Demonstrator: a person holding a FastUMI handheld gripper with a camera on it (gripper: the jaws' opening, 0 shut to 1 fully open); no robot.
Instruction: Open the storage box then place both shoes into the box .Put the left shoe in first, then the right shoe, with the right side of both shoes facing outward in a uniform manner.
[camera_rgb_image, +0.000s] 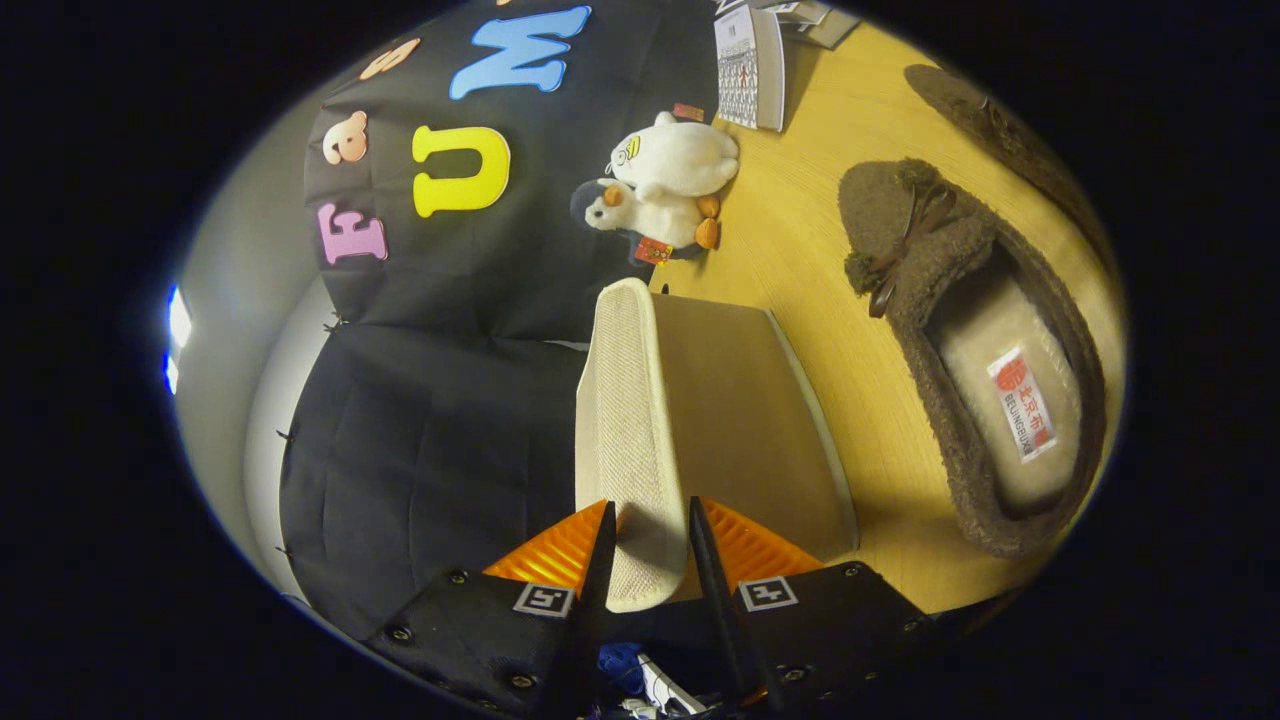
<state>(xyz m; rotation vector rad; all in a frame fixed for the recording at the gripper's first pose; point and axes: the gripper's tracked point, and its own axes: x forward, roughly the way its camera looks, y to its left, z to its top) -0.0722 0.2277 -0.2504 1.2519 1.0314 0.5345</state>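
Wooden tabletop (800, 250), black booth cloth behind. The gripper (648, 545) has its fingers closed on the edge of the storage box's lid (625, 420), which stands on edge, likely swinging open. Beside the box (740, 420) a brown shoe (975, 370) waits; a second shoe (1000, 130) lies beyond, plush toys (665, 185) near the cloth.

The far shoe (1010, 140) is cut off; the box lid's (625, 440) near edge is hidden between the tool's fingers.

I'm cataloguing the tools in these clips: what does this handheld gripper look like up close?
The gripper has two thin, blade-like fingers with ribbed wedge-shaped backings. Each sits on a blocky black mount studded with small screws and carrying a square black-and-white tag.
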